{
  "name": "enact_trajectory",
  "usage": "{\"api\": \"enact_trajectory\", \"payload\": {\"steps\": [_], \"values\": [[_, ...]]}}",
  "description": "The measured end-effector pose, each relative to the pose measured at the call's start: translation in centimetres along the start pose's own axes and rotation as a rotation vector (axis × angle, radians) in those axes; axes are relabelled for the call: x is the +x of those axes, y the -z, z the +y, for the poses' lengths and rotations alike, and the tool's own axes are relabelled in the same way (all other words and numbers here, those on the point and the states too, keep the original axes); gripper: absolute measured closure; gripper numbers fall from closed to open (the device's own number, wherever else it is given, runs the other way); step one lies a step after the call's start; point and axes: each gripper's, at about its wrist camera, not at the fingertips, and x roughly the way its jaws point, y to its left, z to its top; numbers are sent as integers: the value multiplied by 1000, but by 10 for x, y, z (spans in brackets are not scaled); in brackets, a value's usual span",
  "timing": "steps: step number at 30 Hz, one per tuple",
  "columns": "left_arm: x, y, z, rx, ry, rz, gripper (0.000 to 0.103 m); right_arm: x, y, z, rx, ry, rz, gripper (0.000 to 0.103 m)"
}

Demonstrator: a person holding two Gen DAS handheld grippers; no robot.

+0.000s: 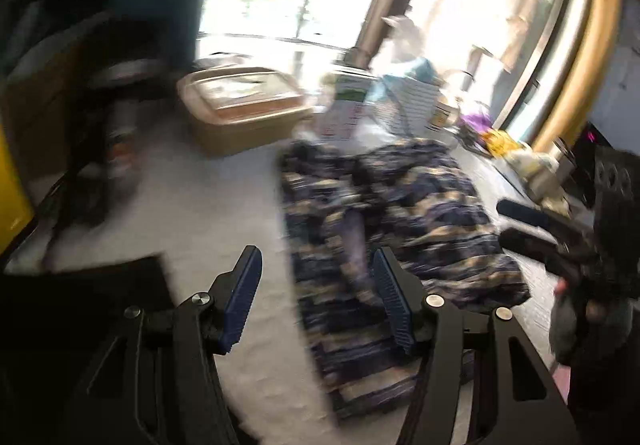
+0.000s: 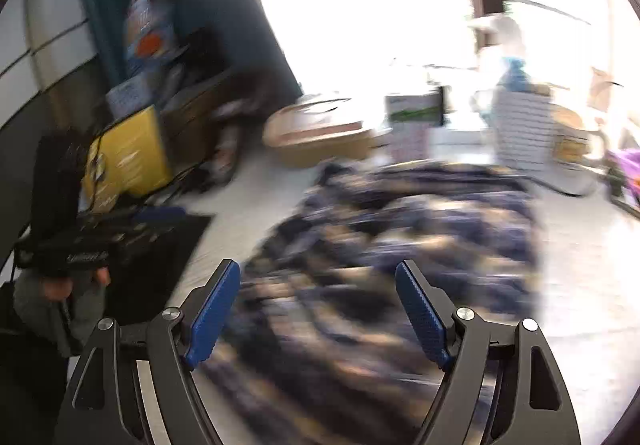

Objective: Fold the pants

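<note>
The pants point(image 1: 384, 229) are dark blue with a tan and white pattern and lie spread on the white table top point(image 1: 224, 205). Both views are motion-blurred. My left gripper point(image 1: 316, 265) is open and empty, held above the pants' left edge. The pants fill the middle of the right wrist view point(image 2: 400, 257). My right gripper point(image 2: 318, 277) is open and empty above their near part. The right gripper also shows at the right edge of the left wrist view point(image 1: 524, 225), and the left gripper at the left of the right wrist view point(image 2: 160, 217).
A tan lidded box point(image 1: 244, 105) stands at the back of the table. A white woven basket point(image 1: 404, 105) and small clutter point(image 1: 492, 137) stand at the back right. A black mat point(image 2: 160, 261) lies left of the pants. A yellow box point(image 2: 128, 157) stands far left.
</note>
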Motion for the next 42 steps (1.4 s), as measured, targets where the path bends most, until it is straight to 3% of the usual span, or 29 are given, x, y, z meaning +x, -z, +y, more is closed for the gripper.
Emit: {"api": "enact_trajectory", "payload": {"steps": [5,11,12,13,14,17,24,27,31,37,42], "values": [[44,-19,-36,93,102,47,45,-23,7,-66,128,119,-27,21],[100,-40,-46,118,74,126,45,-39,24,-112,215,189,-41,21],[108,-43,-43,110,72,142,49,-40,27,-117,223,198,-42,21],[115,-43,-41,109,73,156,71,-39,29,-121,230,205,-41,21],[122,-42,-40,113,72,173,79,-39,30,-124,238,209,-39,21],[119,-41,-37,115,78,170,84,-35,33,-129,248,210,-30,21],[74,-49,-10,83,10,92,85,-17,27,-122,199,183,-13,21],[93,-41,10,49,-9,166,80,-6,21,-105,141,140,-5,21],[101,-32,16,42,-32,183,73,6,21,-76,48,105,15,21],[108,-23,21,69,-77,184,52,43,54,-60,-49,215,189,22],[81,-29,17,43,-101,144,44,28,60,-60,-43,240,197,22]]}}
